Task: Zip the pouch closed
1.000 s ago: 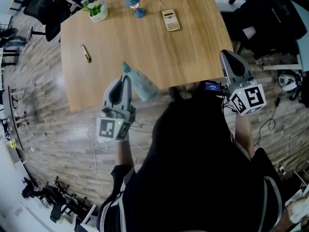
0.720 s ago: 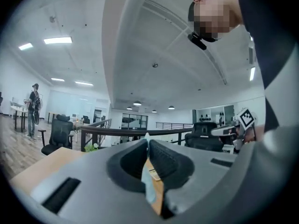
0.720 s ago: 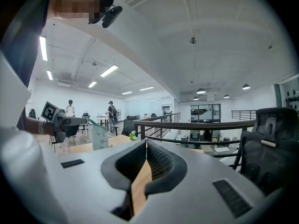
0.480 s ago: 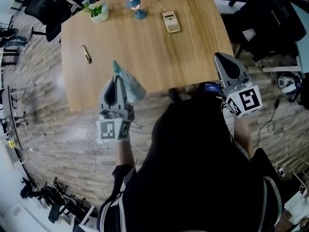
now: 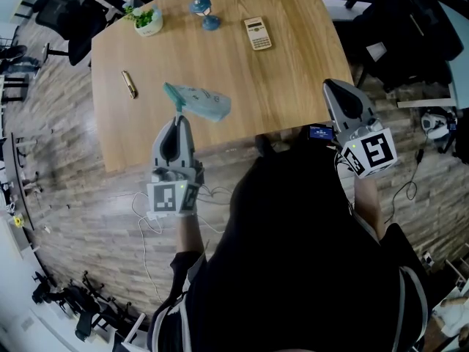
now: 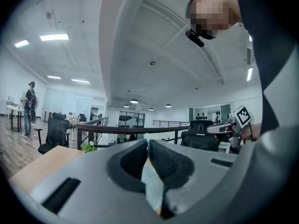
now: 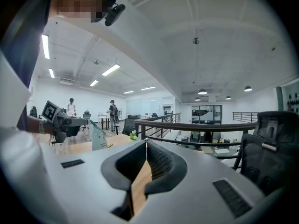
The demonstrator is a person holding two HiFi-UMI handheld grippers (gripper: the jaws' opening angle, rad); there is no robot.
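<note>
Swung up over the table [image 5: 286, 72] since before — pouch [image 5: 196, 101] pinched in left gripper [image 5: 178, 121]; right gripper [image 5: 338, 90] clenched empty, well apart — zipping apparently not under way.

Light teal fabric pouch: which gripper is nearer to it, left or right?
Left. The left gripper is clamped on one end of the light teal fabric pouch, over the wooden table; the right gripper is shut, empty, off to its right by the table's edge.

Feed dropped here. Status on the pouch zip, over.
Left gripper shut on pouch, held above table. Right gripper shut, empty, apart from it. Zipper unreadable. Calculator, plant far off.
</note>
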